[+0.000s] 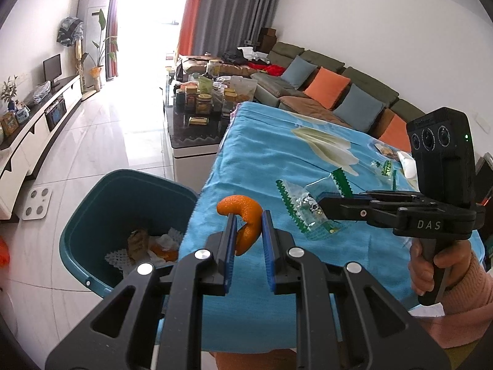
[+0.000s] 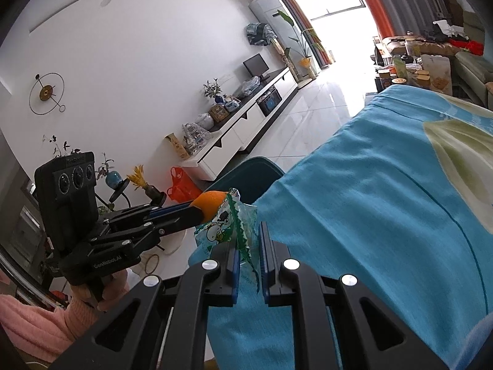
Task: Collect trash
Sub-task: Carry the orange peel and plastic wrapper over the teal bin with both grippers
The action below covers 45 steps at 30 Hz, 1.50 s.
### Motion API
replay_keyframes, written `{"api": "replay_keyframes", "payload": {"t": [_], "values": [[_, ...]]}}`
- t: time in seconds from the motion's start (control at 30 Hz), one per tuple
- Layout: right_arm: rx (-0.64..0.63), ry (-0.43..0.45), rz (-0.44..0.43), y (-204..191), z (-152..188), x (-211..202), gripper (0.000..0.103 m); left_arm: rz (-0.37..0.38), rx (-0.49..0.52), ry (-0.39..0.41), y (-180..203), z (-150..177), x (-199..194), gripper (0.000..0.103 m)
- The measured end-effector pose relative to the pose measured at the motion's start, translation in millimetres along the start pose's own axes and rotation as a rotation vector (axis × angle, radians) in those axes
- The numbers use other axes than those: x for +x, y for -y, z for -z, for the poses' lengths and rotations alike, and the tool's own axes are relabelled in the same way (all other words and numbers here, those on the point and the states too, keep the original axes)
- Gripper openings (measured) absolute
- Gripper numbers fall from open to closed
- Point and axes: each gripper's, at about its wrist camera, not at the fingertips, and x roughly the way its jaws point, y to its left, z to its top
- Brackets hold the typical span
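Bin first, since it sits furthest left: the teal trash bin stands on the floor right against the near corner of the table, under the edge of the blue cloth, and it already has some paper scraps and what looks like peel in the bottom. Next over, the left gripper is clamped on a curl of orange peel, with the peel sticking out past the tips and hanging over the cloth edge, just beside the bin's rim rather than over the opening. Further right, the right gripper is pinched shut on a clear snack wrapper with green zigzag edges and a cartoon print, held up off the cloth; from its own camera the wrapper droops between the blue pads and nearly touches the peel. A couple more wrappers and a white crumpled bit lie further back on the cloth. My take on doing this well: bring each load fully over the middle of the opening before letting go, peel first since it's closest, because that wrapper is light and floppy and could flutter onto the floor or cling to a pad if released near the rim. I'd keep the two tools from bumping, they're pretty close together.
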Motion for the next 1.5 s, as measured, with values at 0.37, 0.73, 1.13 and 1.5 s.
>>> {"api": "replay_keyframes", "payload": {"t": [0.37, 0.73, 1.13, 1.5], "values": [[-0.001, -0.014, -0.015, -7, -9, 12, 0.010, -0.026, -0.015, 0.009, -10, -2, -3, 0.013], [0.001, -0.031, -0.022, -8, -13, 20, 0.010, -0.038, -0.041, 0.008, -23, -1, -2, 0.012], [0.001, -0.045, -0.029, -11, -18, 29, 0.010, -0.066, -0.054, 0.010, -32, -4, -2, 0.012], [-0.006, -0.060, -0.032, -14, -24, 38, 0.010, -0.082, -0.061, 0.013, -38, -4, 0, 0.012]]}}
